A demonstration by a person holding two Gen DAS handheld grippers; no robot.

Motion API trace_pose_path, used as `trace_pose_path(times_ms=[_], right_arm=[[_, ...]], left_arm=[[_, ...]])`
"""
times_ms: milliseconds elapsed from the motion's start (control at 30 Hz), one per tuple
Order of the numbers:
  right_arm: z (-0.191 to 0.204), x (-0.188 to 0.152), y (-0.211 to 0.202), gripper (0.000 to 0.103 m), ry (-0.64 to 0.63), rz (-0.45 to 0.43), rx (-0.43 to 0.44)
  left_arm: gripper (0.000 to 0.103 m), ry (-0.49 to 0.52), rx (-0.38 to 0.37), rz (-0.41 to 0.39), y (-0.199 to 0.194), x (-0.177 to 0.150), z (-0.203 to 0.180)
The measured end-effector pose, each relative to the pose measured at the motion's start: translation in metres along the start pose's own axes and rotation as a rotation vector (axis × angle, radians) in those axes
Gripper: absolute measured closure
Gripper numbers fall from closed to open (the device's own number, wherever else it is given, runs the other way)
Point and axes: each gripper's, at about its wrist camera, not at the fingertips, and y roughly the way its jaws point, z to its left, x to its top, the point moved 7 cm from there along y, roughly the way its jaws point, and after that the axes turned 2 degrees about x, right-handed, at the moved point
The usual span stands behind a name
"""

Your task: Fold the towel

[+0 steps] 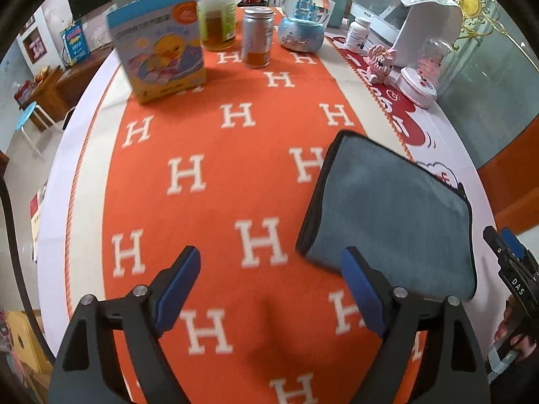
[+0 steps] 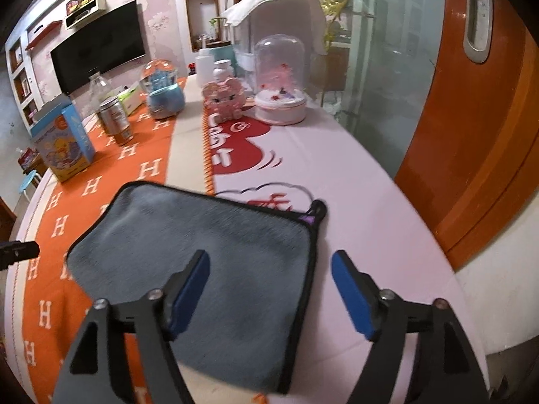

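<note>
Towel [image 2: 215, 256] lies flat on the counter [image 2: 363, 208], apparently folded already; both grippers' fingers [image 1: 362, 286] [image 2: 350, 293] spread apart, empty, at six o'clock.

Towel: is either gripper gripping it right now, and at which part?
Nothing is held. The left gripper and right gripper are both open above the grey towel, which lies flat on the table.

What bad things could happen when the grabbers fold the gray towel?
The towel lies across the seam between the orange H cloth and the white cloth, so a pinch might catch the cloth too. Both grippers, left and right, are open, holding nothing, so a corner could slip out.
</note>
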Motion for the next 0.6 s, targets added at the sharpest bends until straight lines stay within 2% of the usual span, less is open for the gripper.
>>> trace_pose_path(times_ms=[133,267,433,600], right_arm=[[0.017,-0.016,-0.015,0.019,-0.017,0.015,0.02],[0.037,-0.035,-0.036,0.01,-0.033,0.02,0.051],[0.063,-0.064,-0.066,0.004,-0.036,0.023,0.08],[0.088,-0.094,-0.098,0.001,-0.036,0.018,0.101]], left_arm=[[0.013,-0.023,-0.013,0.009,-0.014,-0.024,0.011],[0.013,-0.024,-0.017,0.002,-0.034,-0.054,0.023],[0.013,-0.038,-0.025,-0.016,-0.066,-0.094,0.047],[0.013,-0.048,0.003,-0.038,-0.099,-0.136,0.078]])
